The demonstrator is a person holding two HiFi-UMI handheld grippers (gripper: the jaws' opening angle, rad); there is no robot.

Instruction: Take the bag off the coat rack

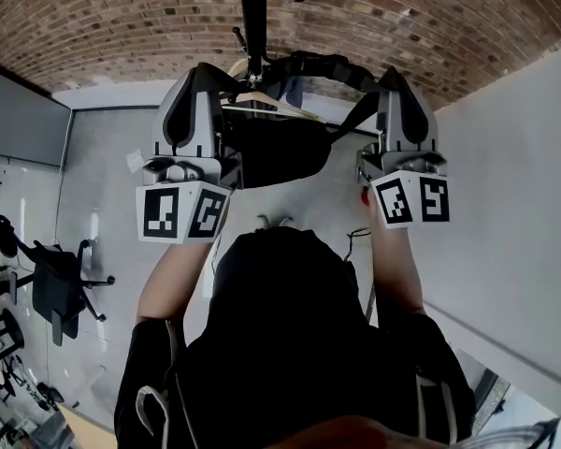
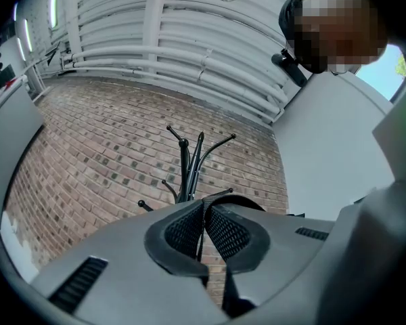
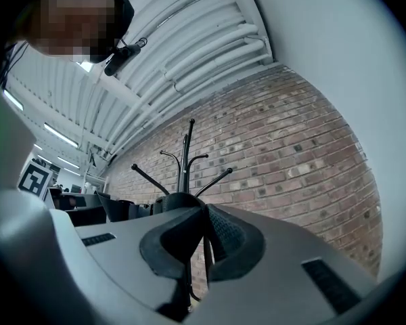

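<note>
- Now my left claw (image 2: 204, 212) is clenched on the bag's thin black strap (image 2: 201, 239), which runs straight down between the pads.
- My right claw (image 3: 204, 215) is clamped on the strap too, with the thin band pinched between its pads.
- Seen from the head view, the bag (image 1: 271, 148) hangs between my two claws, just inside each one, with its strap arching across from one to the other.
- The coat rack (image 1: 253, 17) stands just beyond the claw tips, in front of the brick wall (image 1: 430, 17). I cannot tell whether the strap touches a hook.
</note>
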